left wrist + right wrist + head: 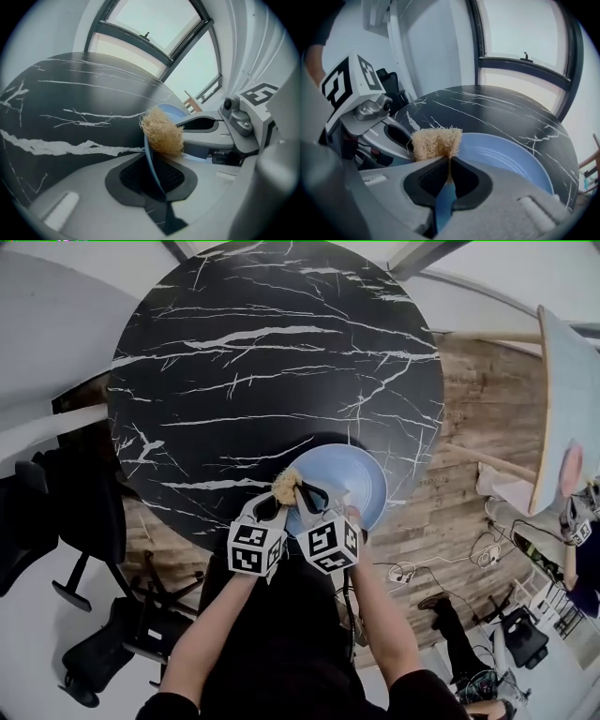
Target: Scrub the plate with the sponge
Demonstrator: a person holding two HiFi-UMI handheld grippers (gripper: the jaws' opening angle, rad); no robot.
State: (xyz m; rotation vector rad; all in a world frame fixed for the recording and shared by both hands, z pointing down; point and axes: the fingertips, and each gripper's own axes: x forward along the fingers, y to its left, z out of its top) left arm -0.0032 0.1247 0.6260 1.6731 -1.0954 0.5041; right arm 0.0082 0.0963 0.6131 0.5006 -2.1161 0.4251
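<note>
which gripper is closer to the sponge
Right: the right gripper has its jaws shut on the sponge; the left gripper grips the plate by its rim just beside.

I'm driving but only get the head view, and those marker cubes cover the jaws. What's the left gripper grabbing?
Observer: The left gripper view shows the left gripper with its jaws shut on the rim of the blue plate.
Operator: And the fuzzy tan thing?
Observer: That's the sponge. The right gripper view shows the right gripper clamping it in its jaws.
Operator: Is it scrubbing yet?
Observer: Both gripper views show it sticking out past the jaws, right at the plate's rim. Whether it's pressing, I can't tell.
</note>
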